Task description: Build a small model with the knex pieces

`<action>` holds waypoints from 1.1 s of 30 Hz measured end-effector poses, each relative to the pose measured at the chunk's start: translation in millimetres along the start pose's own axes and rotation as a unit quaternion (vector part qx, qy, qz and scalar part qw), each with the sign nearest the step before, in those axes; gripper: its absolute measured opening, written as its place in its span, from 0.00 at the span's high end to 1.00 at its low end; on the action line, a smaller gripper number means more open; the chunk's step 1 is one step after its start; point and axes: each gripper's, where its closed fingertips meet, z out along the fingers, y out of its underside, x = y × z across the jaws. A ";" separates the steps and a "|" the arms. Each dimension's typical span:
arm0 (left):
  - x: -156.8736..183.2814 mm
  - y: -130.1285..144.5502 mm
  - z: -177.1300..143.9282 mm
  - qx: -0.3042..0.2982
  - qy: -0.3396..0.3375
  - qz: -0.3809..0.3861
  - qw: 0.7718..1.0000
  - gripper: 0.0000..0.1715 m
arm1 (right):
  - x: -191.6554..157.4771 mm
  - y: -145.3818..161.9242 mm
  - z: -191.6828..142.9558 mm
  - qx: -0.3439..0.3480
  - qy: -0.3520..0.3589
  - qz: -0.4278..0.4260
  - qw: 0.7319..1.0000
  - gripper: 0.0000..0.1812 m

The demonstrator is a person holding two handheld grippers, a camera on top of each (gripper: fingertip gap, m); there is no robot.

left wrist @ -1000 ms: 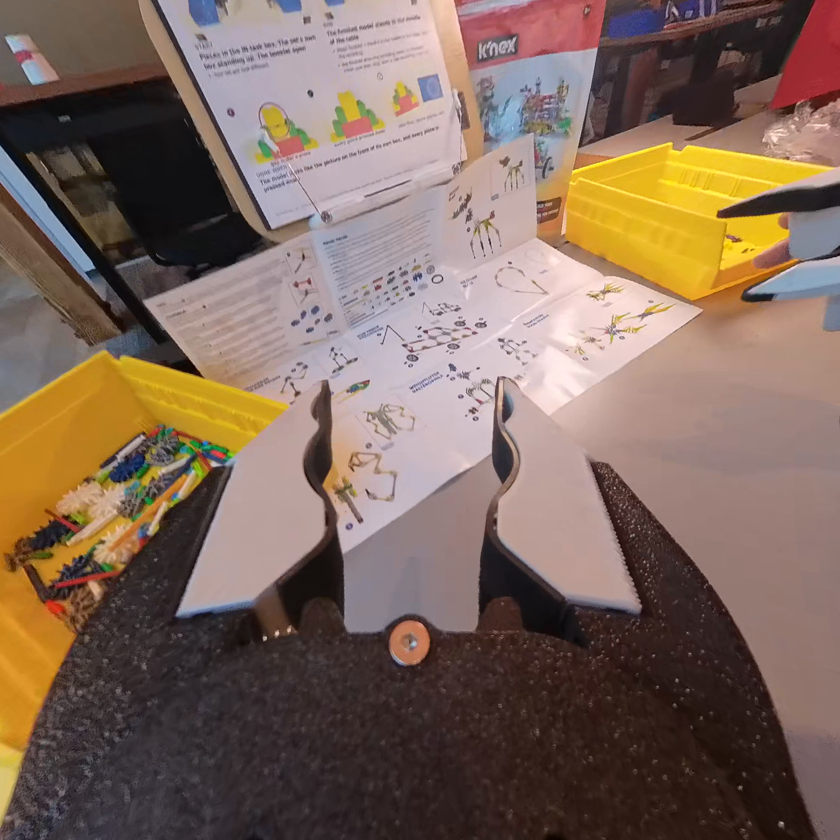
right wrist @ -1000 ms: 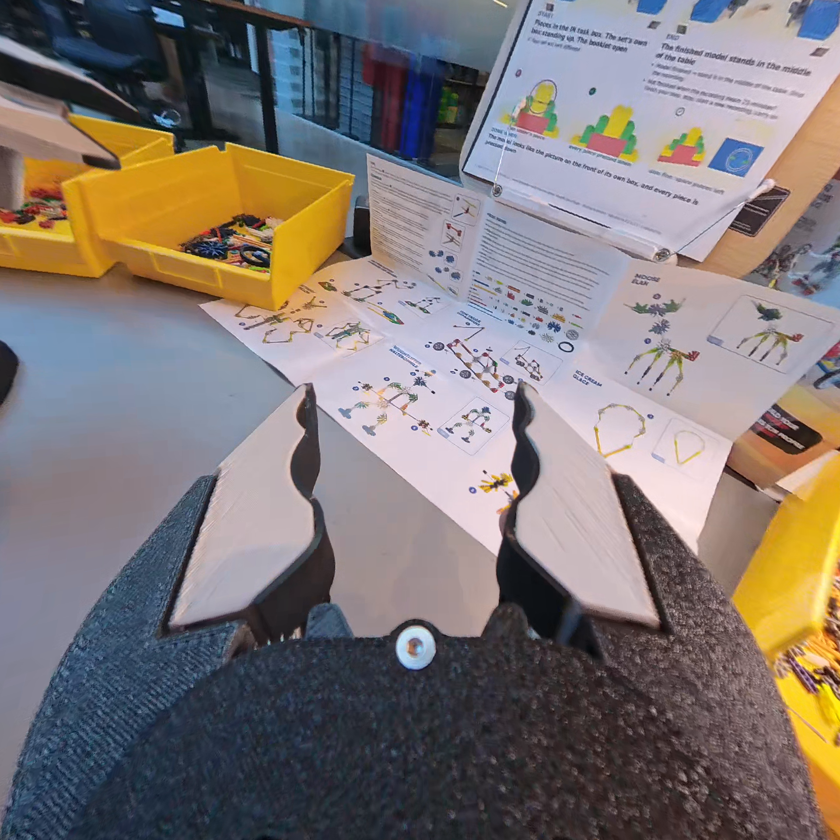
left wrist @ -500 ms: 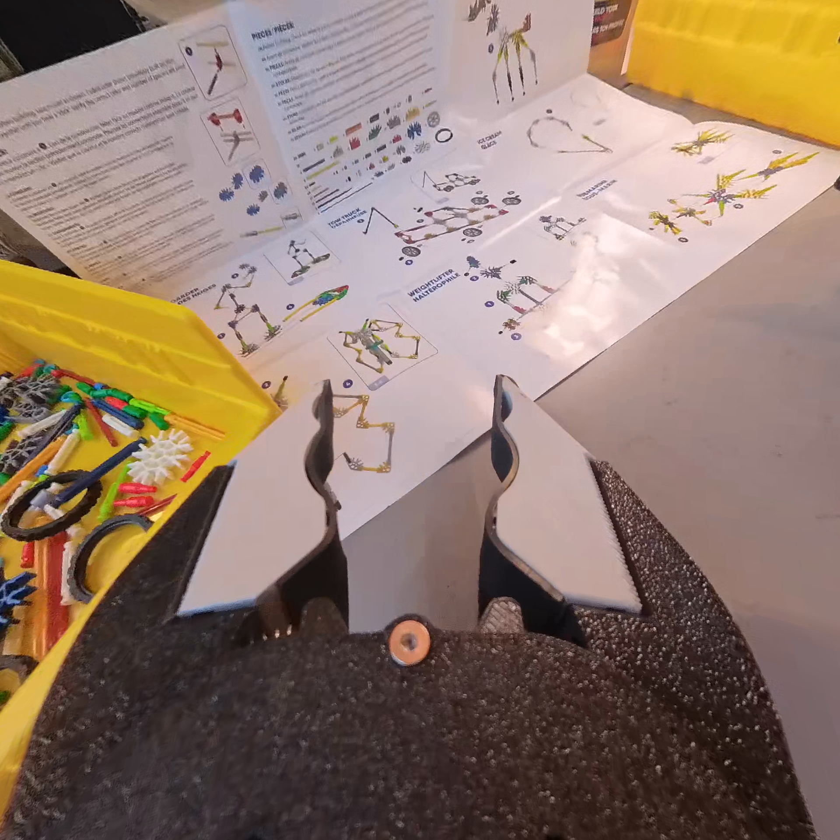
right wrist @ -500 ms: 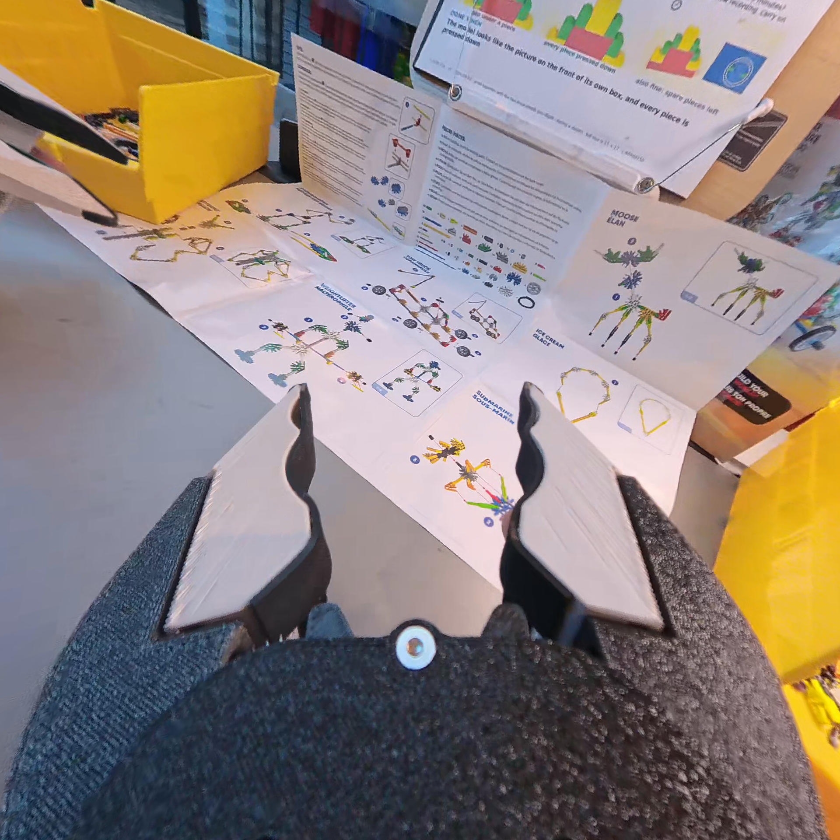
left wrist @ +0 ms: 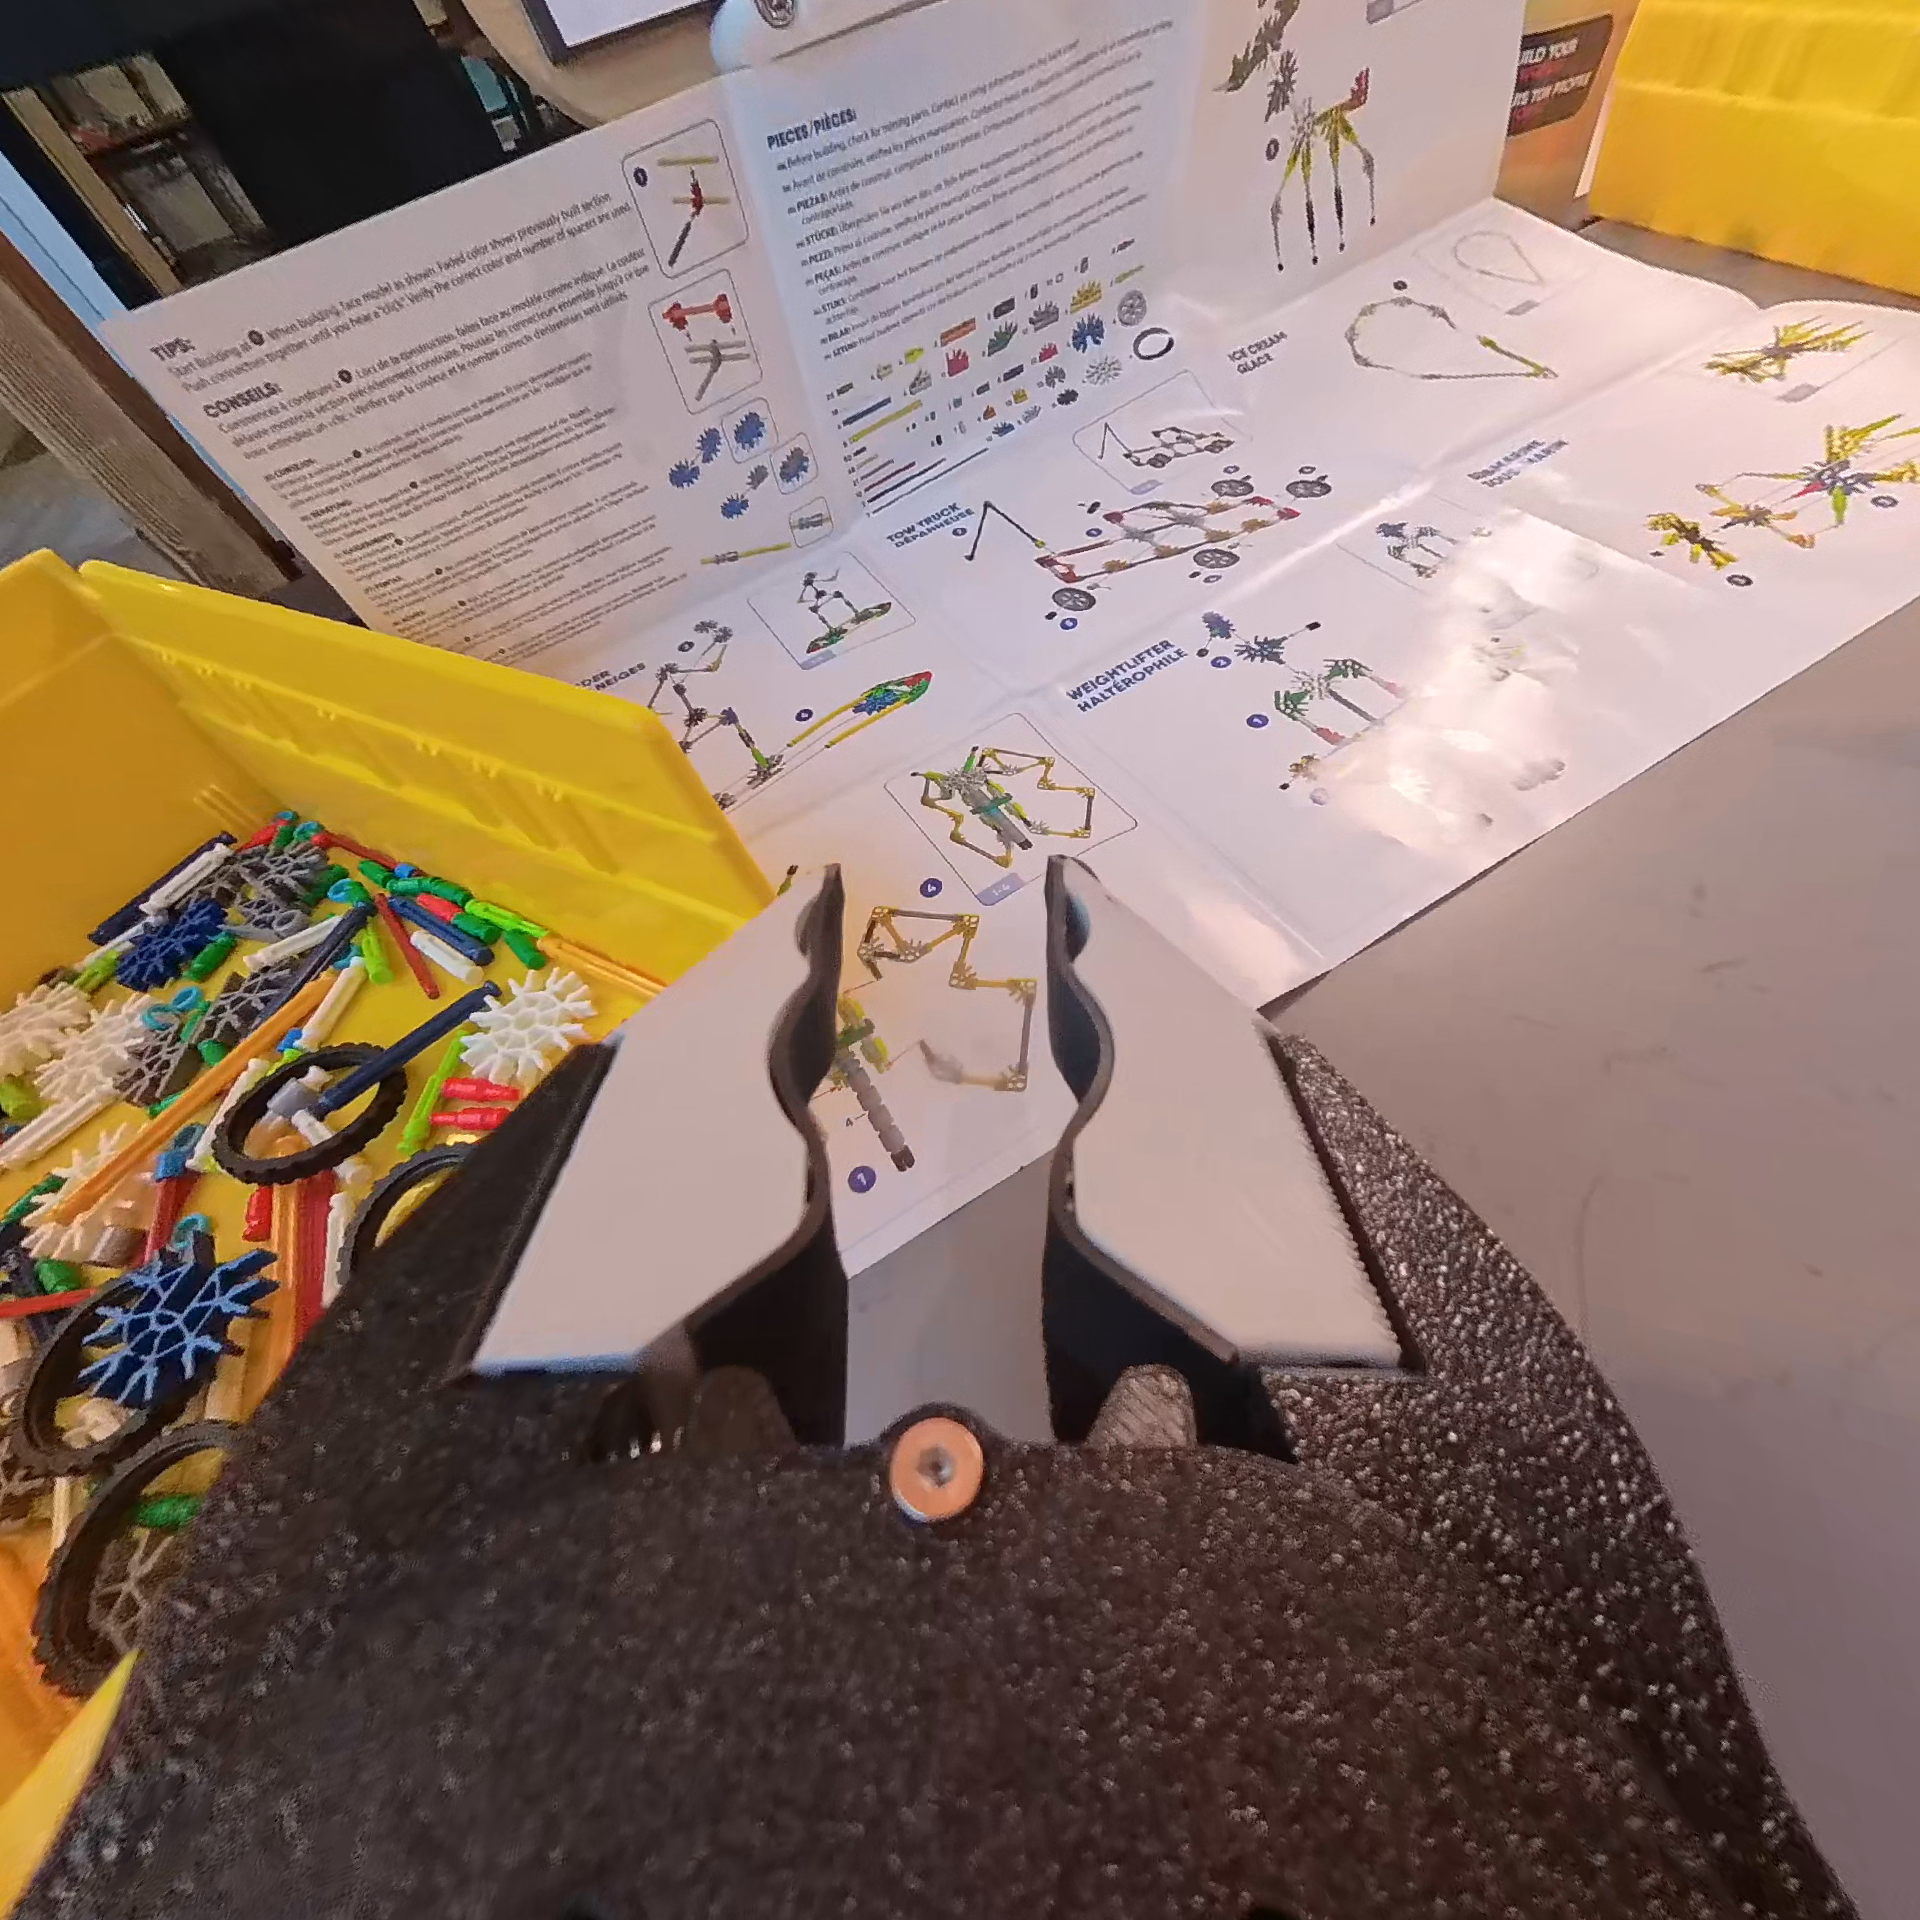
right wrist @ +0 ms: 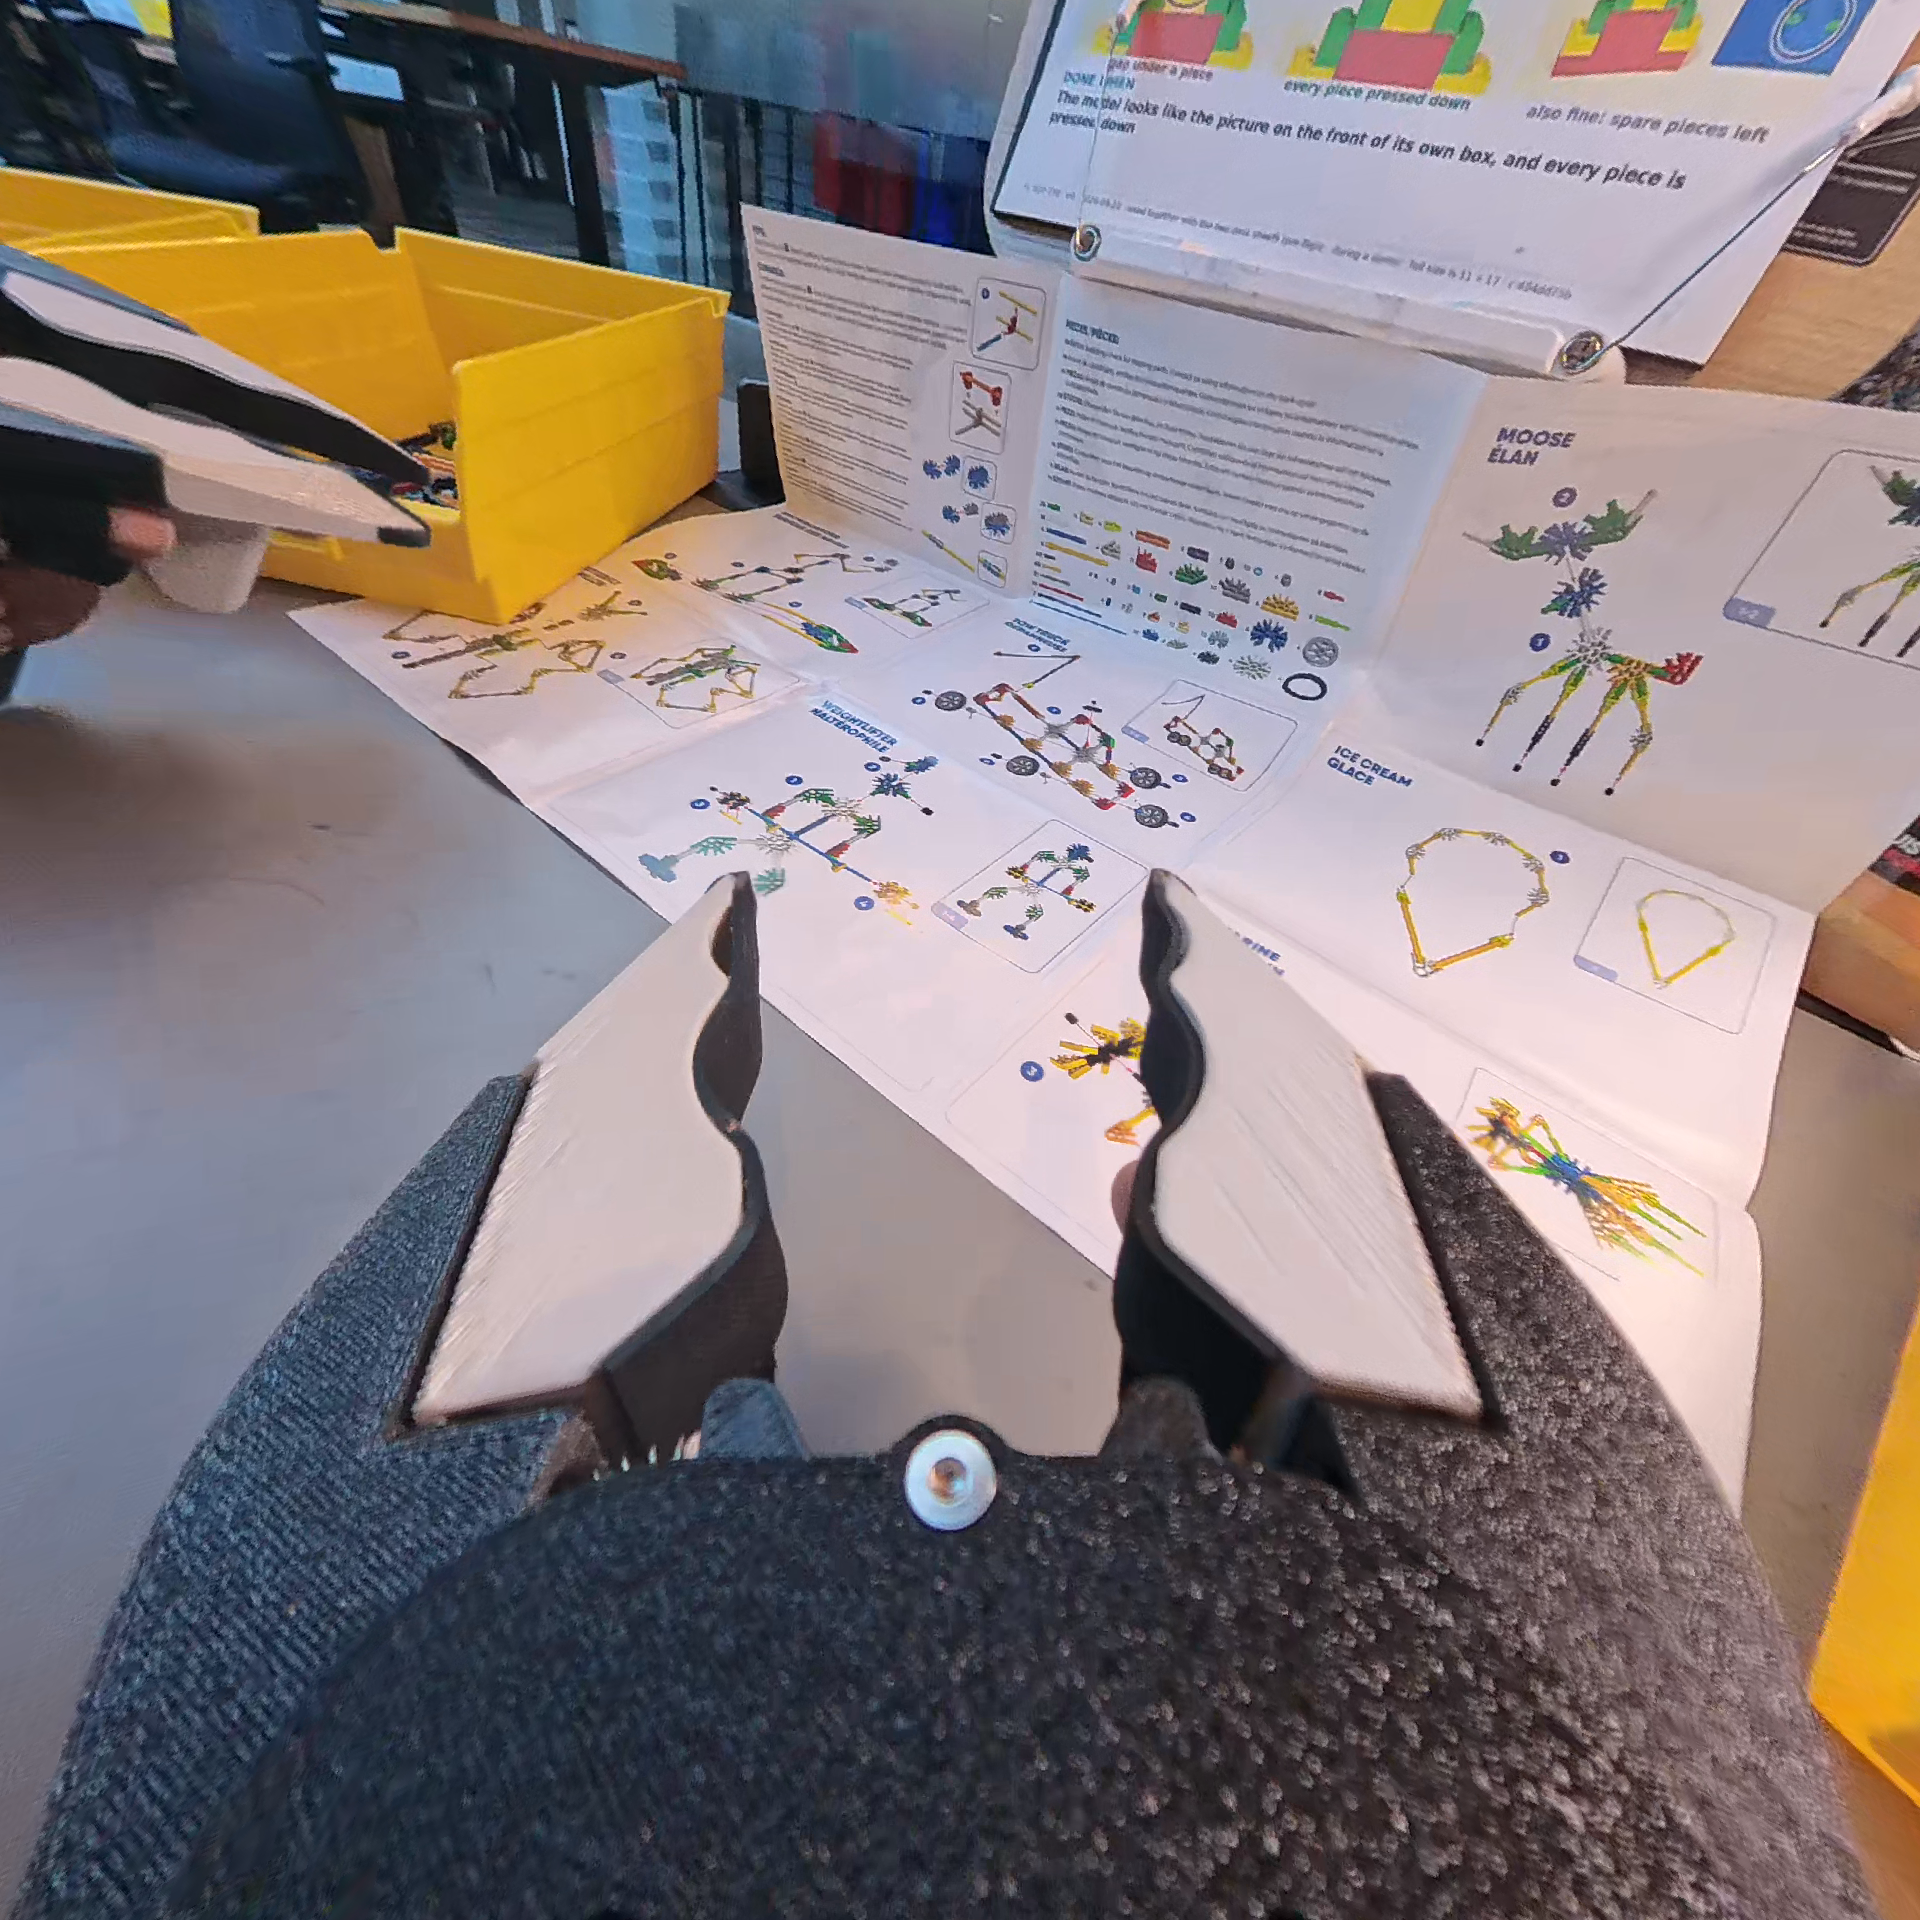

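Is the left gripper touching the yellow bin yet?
Cannot tell. In the left wrist view the left gripper overlaps the yellow bin rim; the right wrist view shows no clear gap.

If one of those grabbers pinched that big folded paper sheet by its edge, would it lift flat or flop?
The instruction sheet would probably flop: it looks thin and bends at its creases, its back panels leaning upright. It is likely light and may slide on the smooth grey table. Its glossy surface might slip between the fingers.

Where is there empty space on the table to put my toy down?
The bare grey tabletop is free between the unfolded white instruction sheet and the near edge, beside the right gripper. It is crowded inside the yellow plastic bin of small building pieces by the left gripper.
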 end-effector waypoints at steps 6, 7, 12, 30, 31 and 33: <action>10.8 -33.5 -11.7 0.069 0.034 -0.111 0.991 0.87 | -9.2 1.6 -4.2 -0.012 -0.018 0.022 1.000 0.64; 12.6 -37.9 -14.6 0.079 0.040 -0.129 0.988 0.88 | -10.3 2.1 -5.0 -0.016 -0.021 0.023 0.999 0.64; 4.6 -27.5 -18.7 0.072 0.022 -0.136 0.988 0.88 | -16.1 -7.9 -7.1 -0.004 -0.037 0.036 0.999 0.62; 27.4 -26.9 -28.2 0.067 0.049 -0.053 0.995 0.87 | -6.9 -3.1 -3.4 0.011 -0.021 0.040 0.999 0.71; 28.3 -26.7 -28.1 0.067 0.048 -0.049 0.995 0.87 | -6.5 -4.4 -5.6 0.013 -0.020 0.038 0.999 0.71; 29.4 -25.9 -27.3 0.065 0.045 -0.044 0.996 0.87 | -1.9 -7.8 -10.1 0.020 -0.006 0.037 0.999 0.69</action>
